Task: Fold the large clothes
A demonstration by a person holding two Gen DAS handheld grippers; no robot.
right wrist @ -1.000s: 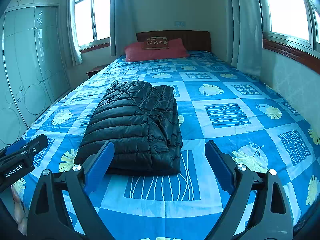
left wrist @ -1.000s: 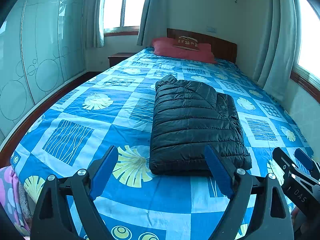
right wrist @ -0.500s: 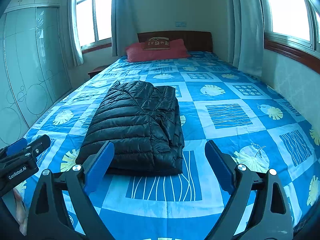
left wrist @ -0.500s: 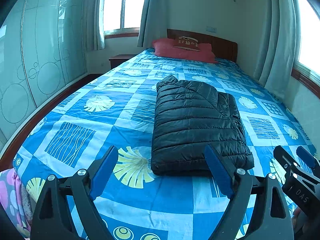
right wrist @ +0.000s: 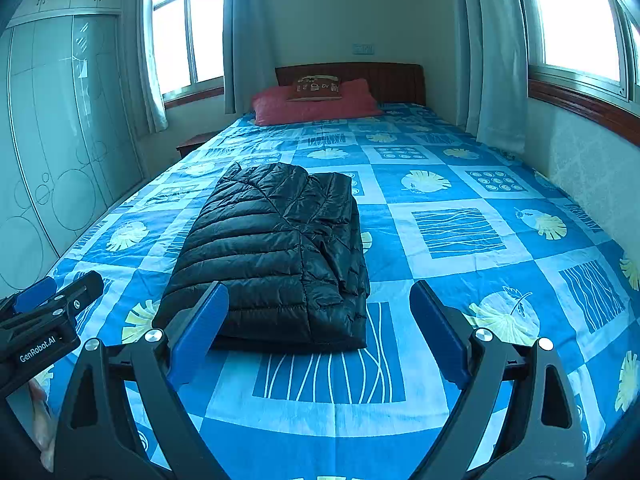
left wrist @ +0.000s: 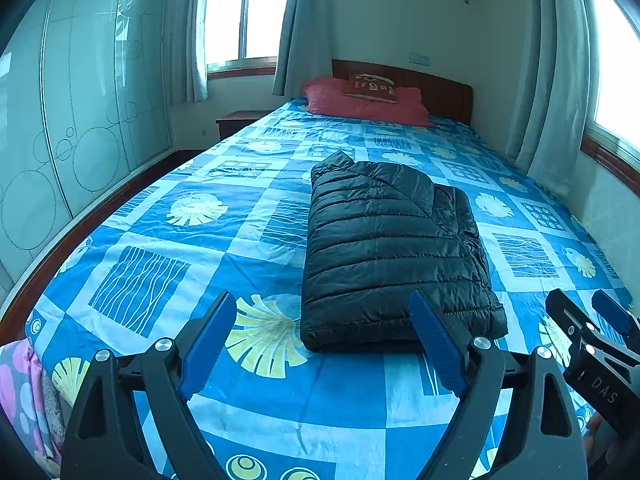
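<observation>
A black quilted puffer jacket [left wrist: 392, 248] lies folded into a neat rectangle on the blue patterned bedspread [left wrist: 240, 240]; it also shows in the right wrist view [right wrist: 276, 252]. My left gripper [left wrist: 320, 336] is open and empty, held above the bed just short of the jacket's near edge. My right gripper [right wrist: 316, 328] is open and empty, also just short of the near edge. Each gripper shows at the edge of the other's view: the right one [left wrist: 592, 332] and the left one [right wrist: 52, 304].
Red pillows [right wrist: 316, 100] and a wooden headboard [right wrist: 392, 80] are at the far end. A glass-door wardrobe [left wrist: 80, 120] stands left, a nightstand [left wrist: 240, 120] beside the bed, and a wall with curtained windows [right wrist: 568, 152] right. Floral fabric [left wrist: 20, 392] is at the lower left.
Both grippers have drifted back and up slightly, so the jacket sits a bit farther off. Nothing was gripped or released.
</observation>
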